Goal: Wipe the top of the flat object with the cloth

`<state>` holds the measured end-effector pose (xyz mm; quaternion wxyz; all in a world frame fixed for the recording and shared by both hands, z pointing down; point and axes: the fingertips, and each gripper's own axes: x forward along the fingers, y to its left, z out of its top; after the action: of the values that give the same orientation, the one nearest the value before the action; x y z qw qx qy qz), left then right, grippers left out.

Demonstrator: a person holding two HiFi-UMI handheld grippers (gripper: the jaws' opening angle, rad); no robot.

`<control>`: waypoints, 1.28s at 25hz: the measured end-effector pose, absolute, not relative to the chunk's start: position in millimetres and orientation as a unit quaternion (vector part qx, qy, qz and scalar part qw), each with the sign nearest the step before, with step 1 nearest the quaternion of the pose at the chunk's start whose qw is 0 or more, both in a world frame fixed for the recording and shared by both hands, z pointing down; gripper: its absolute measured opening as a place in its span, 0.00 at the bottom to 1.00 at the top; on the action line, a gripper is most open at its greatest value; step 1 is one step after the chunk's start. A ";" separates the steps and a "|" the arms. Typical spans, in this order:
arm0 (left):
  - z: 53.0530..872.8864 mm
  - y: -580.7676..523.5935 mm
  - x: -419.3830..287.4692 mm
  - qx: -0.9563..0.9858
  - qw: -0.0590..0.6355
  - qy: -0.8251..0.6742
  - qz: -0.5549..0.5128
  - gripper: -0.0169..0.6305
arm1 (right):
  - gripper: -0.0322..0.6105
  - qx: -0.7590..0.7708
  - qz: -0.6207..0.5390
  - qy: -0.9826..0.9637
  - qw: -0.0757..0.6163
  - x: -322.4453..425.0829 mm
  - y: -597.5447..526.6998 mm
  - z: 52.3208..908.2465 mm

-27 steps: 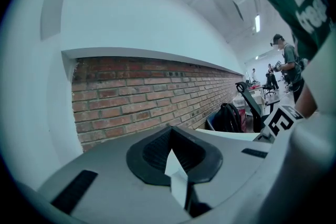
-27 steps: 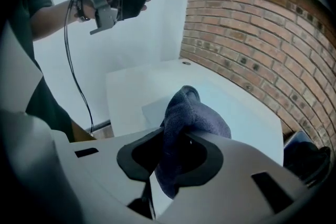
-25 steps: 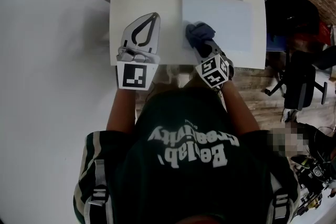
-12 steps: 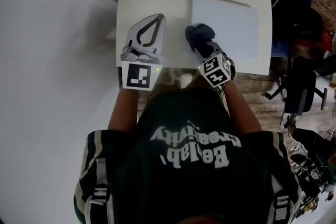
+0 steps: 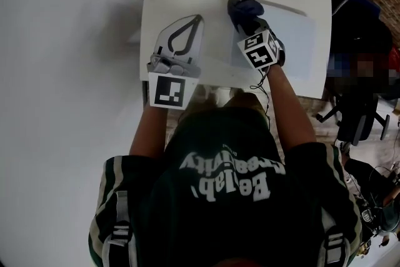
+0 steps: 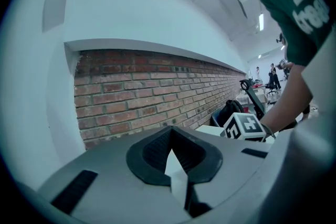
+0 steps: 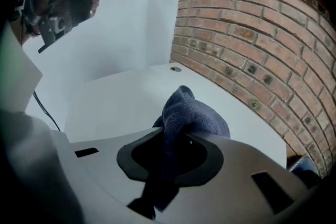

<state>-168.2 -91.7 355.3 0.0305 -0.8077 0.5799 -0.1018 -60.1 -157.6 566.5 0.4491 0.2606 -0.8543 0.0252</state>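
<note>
Bulging ahead of the right claw (image 5: 250,24), the cloth (image 5: 244,8) sits clamped.

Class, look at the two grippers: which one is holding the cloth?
The right gripper: its jaws are clamped on the dark blue cloth. The left gripper has its jaws together with nothing between them.
</note>
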 end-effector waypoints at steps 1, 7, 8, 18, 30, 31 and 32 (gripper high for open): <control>354.2 -93.7 -168.8 -0.806 0.030 0.582 -0.104 0.02 | 0.14 0.260 0.022 -0.854 0.450 -63.3 -167.4 565.9; 358.1 -102.4 -166.8 -0.802 0.030 0.587 -0.107 0.02 | 0.14 0.239 0.020 -0.859 0.453 -72.6 -183.4 566.5; 359.0 -104.6 -166.0 -0.802 0.029 0.587 -0.107 0.02 | 0.14 0.238 0.017 -0.860 0.452 -70.6 -183.9 566.1; 357.7 -130.3 -112.4 -0.813 0.033 0.571 -0.106 0.02 | 0.14 0.303 0.038 -0.837 0.454 41.9 -213.7 561.3; 349.4 -142.0 -32.9 -0.814 0.036 0.569 -0.111 0.02 | 0.14 0.354 0.058 -0.812 0.461 180.2 -235.6 561.4; 348.6 -141.2 -27.9 -0.814 0.037 0.569 -0.112 0.02 | 0.14 0.349 0.050 -0.813 0.462 179.5 -235.7 560.6; 347.9 -140.1 -23.3 -0.813 0.038 0.570 -0.112 0.02 | 0.14 0.345 0.043 -0.816 0.462 179.1 -235.2 559.7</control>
<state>-23.3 -140.1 347.9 0.0377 -0.8129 0.5702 -0.1122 179.1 -235.2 559.7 0.4624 0.3452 -0.8156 0.0426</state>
